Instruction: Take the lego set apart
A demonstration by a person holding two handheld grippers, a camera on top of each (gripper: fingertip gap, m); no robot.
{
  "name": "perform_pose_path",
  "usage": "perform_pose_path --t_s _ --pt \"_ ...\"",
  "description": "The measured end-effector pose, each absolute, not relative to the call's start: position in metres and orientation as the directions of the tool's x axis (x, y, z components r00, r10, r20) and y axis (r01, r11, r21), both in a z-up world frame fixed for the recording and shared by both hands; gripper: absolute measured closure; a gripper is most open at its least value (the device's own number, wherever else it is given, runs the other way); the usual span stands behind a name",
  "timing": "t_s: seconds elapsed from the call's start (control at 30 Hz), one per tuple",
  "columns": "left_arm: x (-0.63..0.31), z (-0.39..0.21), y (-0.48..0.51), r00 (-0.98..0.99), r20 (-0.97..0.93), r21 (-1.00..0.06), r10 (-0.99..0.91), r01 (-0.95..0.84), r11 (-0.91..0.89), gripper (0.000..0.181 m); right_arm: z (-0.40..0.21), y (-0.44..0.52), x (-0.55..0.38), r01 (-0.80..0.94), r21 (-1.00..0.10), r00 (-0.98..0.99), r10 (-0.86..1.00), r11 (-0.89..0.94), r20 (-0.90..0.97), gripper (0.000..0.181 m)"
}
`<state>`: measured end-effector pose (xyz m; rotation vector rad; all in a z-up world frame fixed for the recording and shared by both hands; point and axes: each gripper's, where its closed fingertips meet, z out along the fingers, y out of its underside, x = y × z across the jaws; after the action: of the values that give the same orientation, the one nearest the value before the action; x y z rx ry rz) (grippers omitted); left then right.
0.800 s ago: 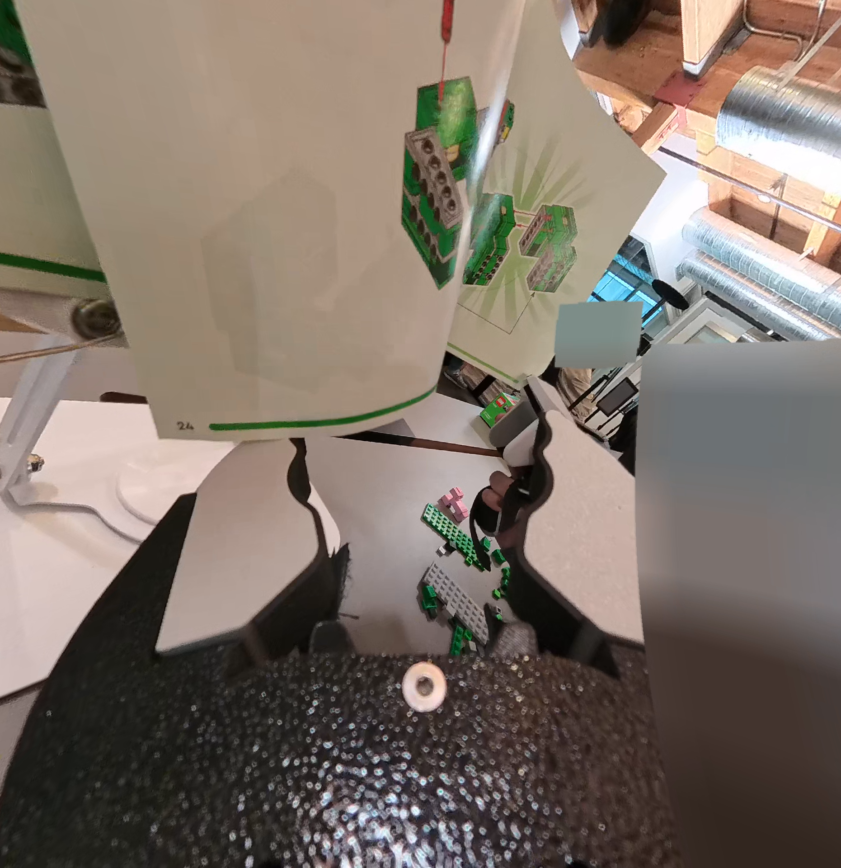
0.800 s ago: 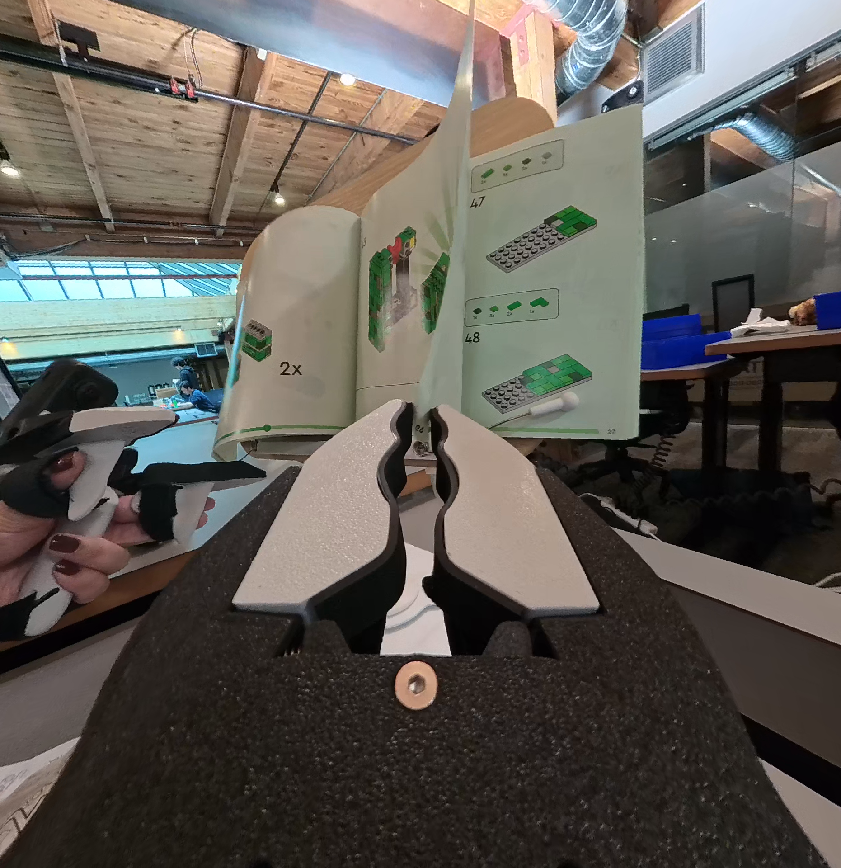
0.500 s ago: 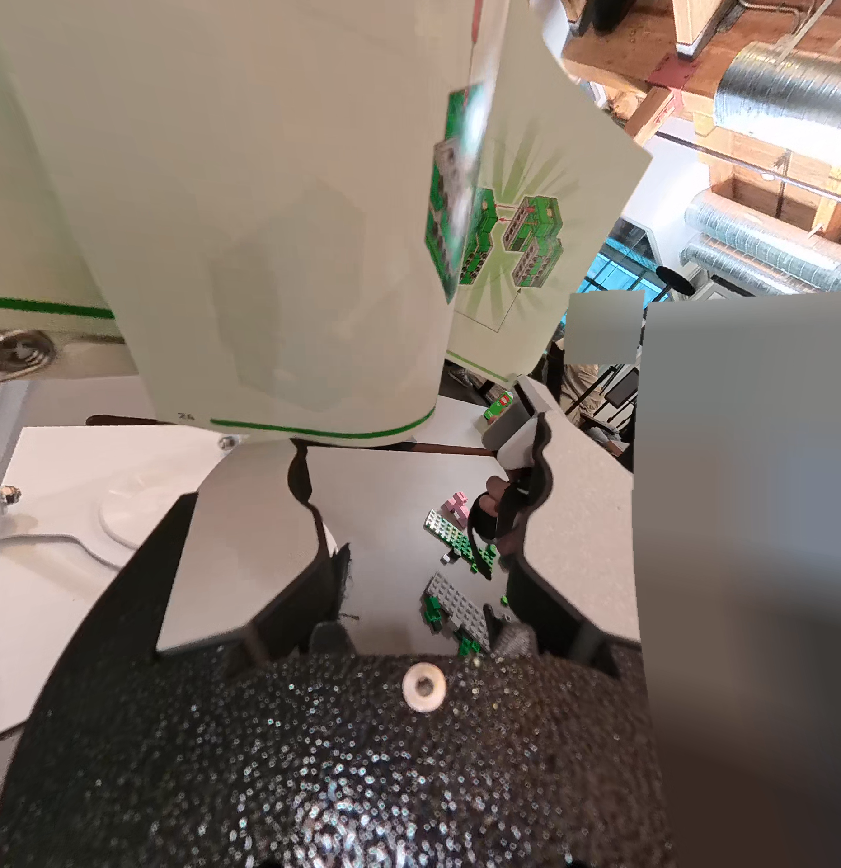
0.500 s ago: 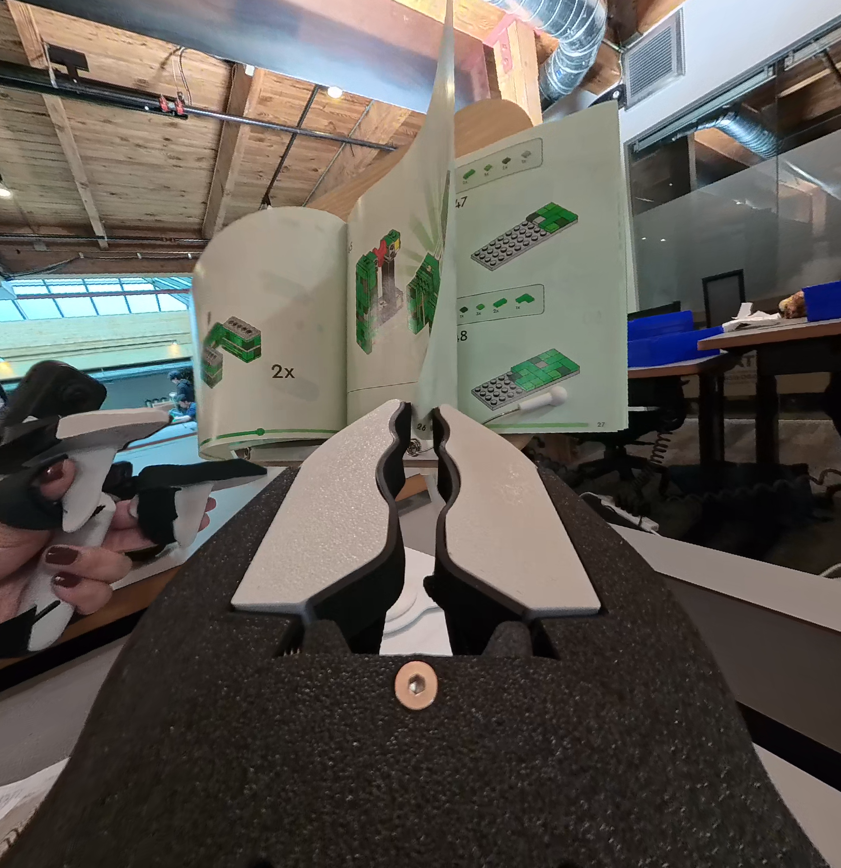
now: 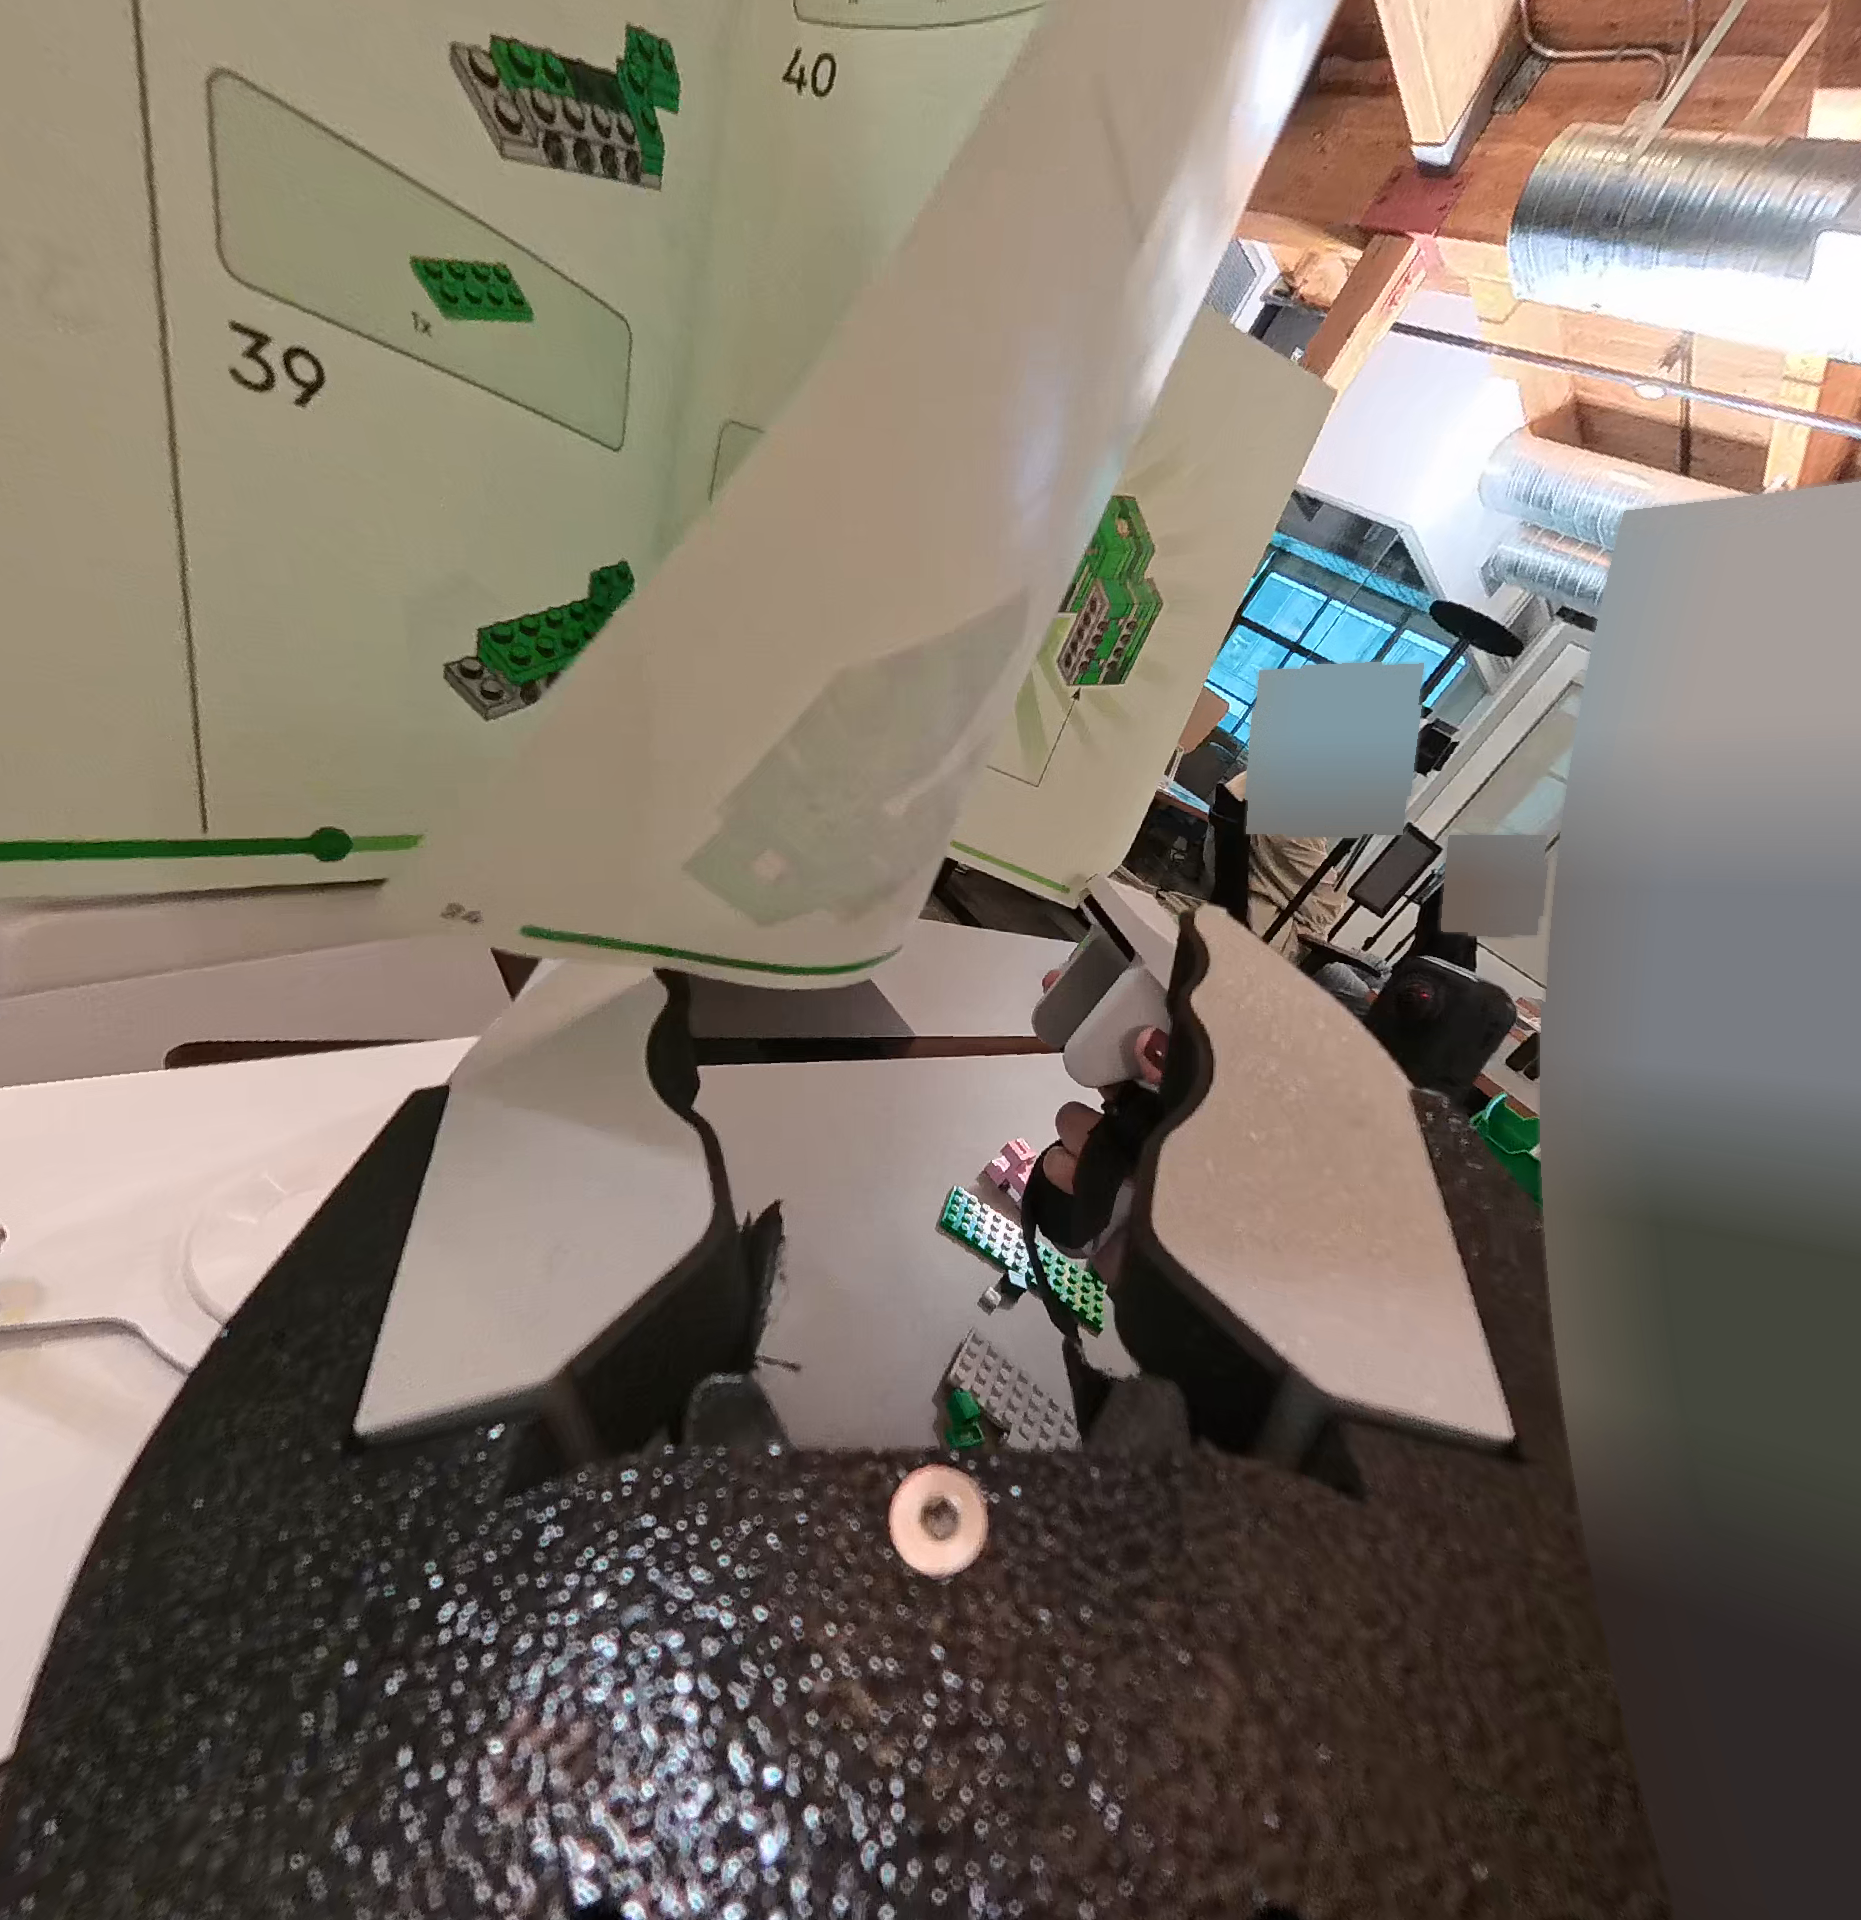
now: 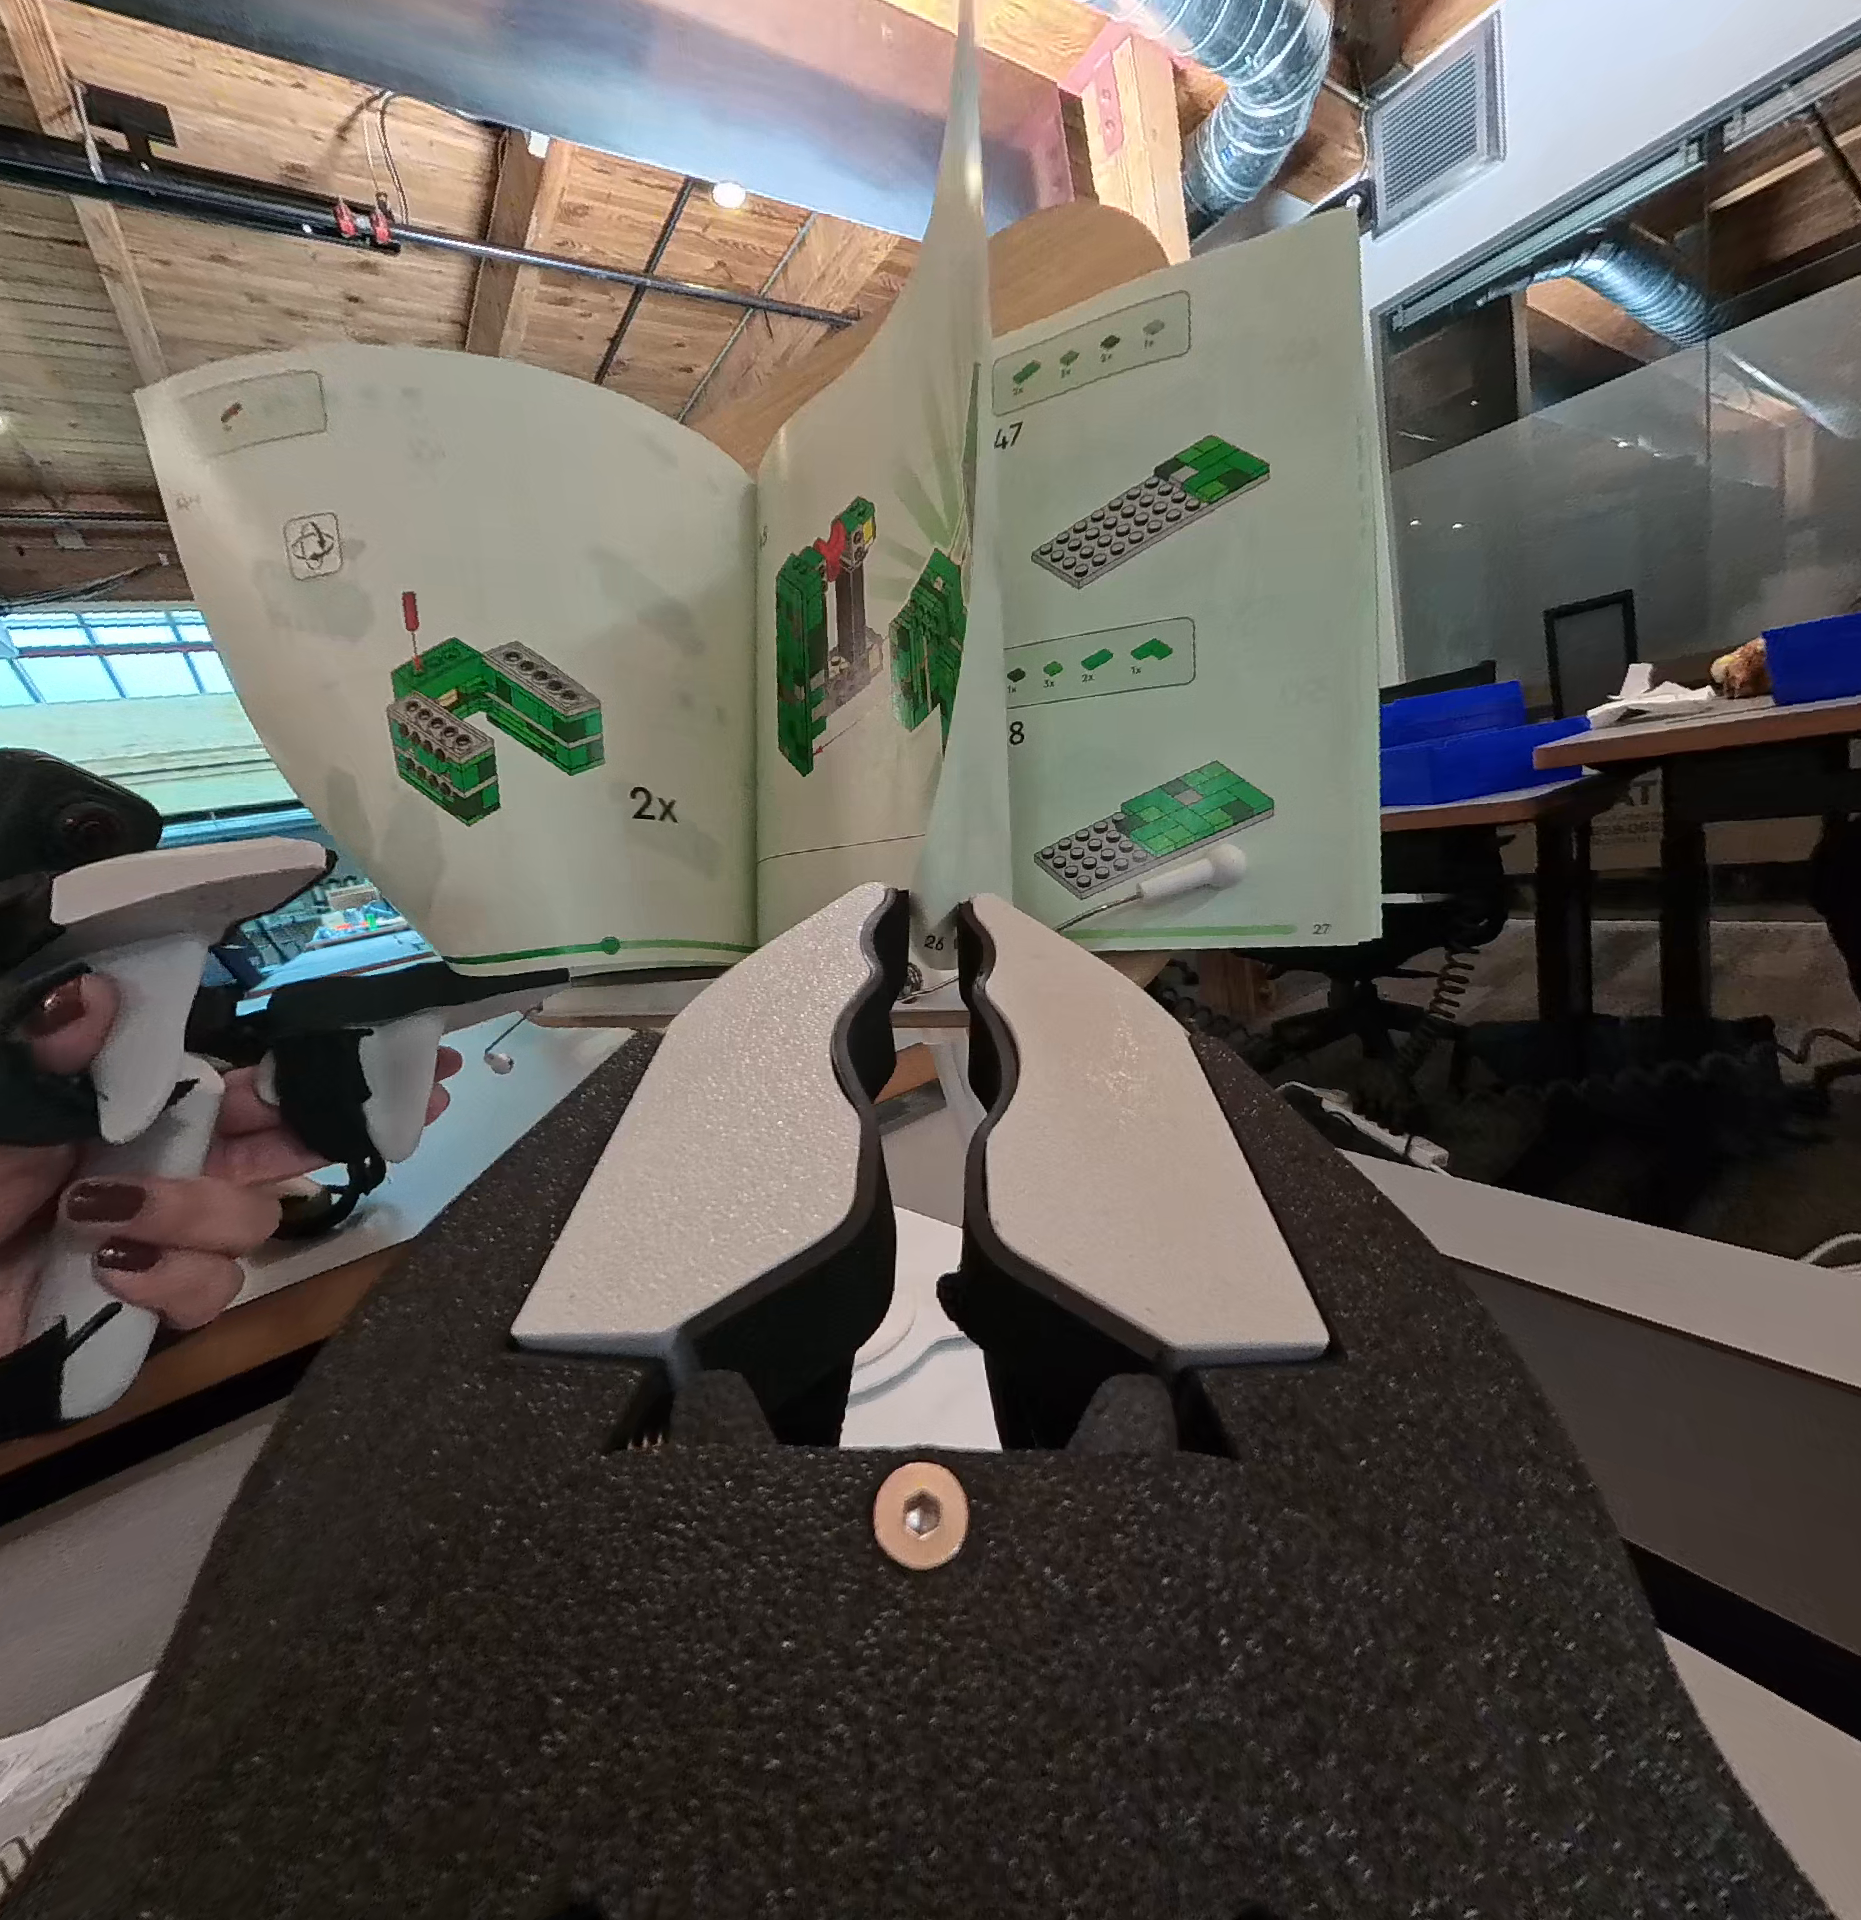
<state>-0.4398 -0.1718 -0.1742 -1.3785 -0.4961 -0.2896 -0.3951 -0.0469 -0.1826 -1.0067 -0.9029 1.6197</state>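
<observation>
An instruction booklet (image 6: 552,665) stands open on a stand. My right gripper (image 6: 924,914) is shut on the bottom corner of one page (image 6: 957,623), which stands edge-on between the spreads. My left gripper (image 5: 931,966) is open and empty just under the curled left pages (image 5: 853,623). It also shows in the right wrist view (image 6: 282,956), held by a hand. On the grey table (image 5: 864,1195), between the left fingers, lie loose lego parts: a green plate (image 5: 1009,1247), a grey plate (image 5: 1009,1392) and a pink piece (image 5: 1012,1164).
The white base of the stand (image 5: 126,1247) sits at the left of the table. The right gripper's handle (image 5: 1102,1008) shows beyond the left gripper's right finger. Blue bins (image 6: 1466,738) stand on another table far right. Tip to tip, the grippers are about 15 centimeters apart.
The curled left-hand pages have swung further left and opened out, showing another spread. My right gripper still pinches the same page corner. My left gripper has stayed open.
</observation>
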Motion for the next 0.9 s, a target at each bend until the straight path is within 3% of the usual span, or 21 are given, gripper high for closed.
perform_pose_path --t_s 0.9 --pt "-0.454 -0.174 -0.189 0.835 0.541 -0.827 0.098 0.509 0.238 0.096 -0.189 -0.051 -0.401 -0.327 -0.92 -0.154 0.972 -0.218 -0.175 0.173"
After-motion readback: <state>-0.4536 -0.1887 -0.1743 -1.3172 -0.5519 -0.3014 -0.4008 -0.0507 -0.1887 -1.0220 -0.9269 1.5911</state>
